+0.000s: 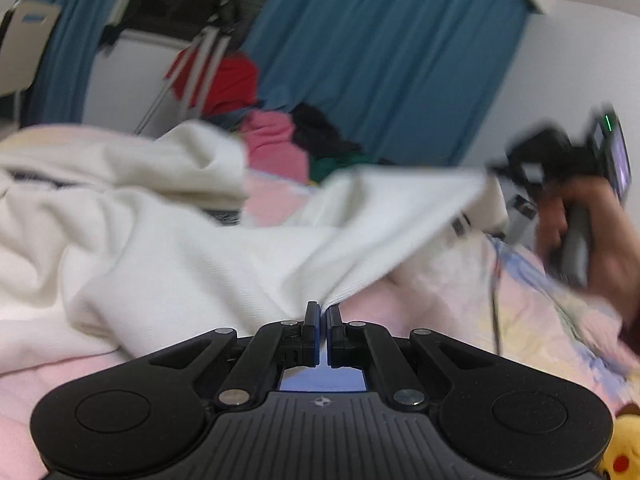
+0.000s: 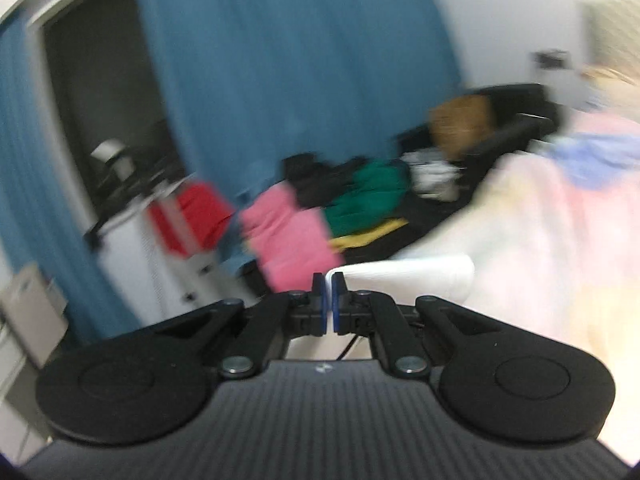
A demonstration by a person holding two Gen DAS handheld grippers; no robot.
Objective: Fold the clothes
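White garment (image 1: 168, 240) sprawls over the pink bedding (image 1: 460, 312), bunched toward 9 o'clock in the left wrist view. Left gripper (image 1: 323, 312) is pinched closed on a hem fold at 6 o'clock. That edge runs taut up toward 3 o'clock, where the right gripper (image 1: 516, 184) clamps the other corner; in its own view the right gripper (image 2: 328, 286) has its pads nearly together with white fabric between them. Clothes pile (image 2: 320, 208) sits beyond, blue curtain (image 2: 280, 80) behind. Right view is motion-blurred.
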